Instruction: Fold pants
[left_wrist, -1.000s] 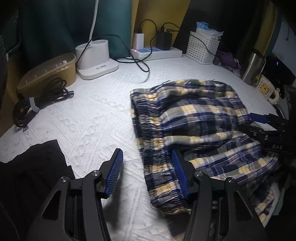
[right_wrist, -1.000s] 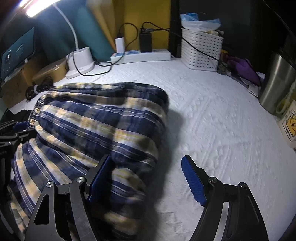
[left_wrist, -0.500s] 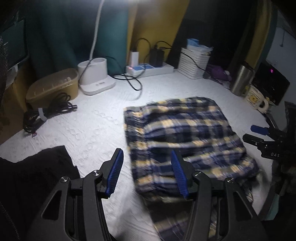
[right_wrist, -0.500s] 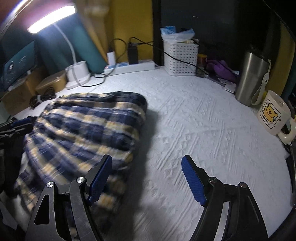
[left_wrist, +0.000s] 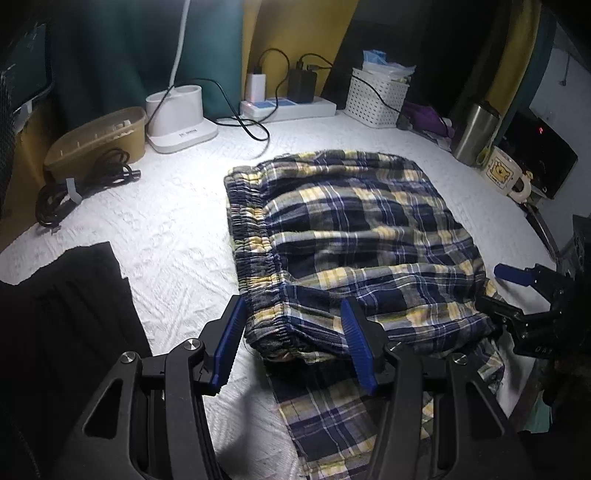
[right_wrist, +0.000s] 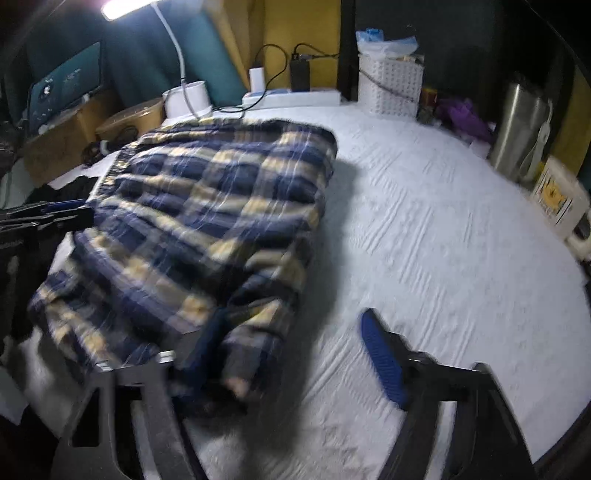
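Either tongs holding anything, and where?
Nothing gripped. The left tongs straddle the pants at the waistband corner; the right tongs, jaws just closing, straddle the opposite edge, unpinched.

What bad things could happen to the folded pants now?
1. The blue, yellow and white plaid pants hang partly off the near edge of the white textured table cover, so that loose end might drag the fold open.
2. The right gripper, jaws just closing, straddles the bundle's corner; a snag could likely pull it apart.
3. The left gripper sits around the waistband and could muss it.
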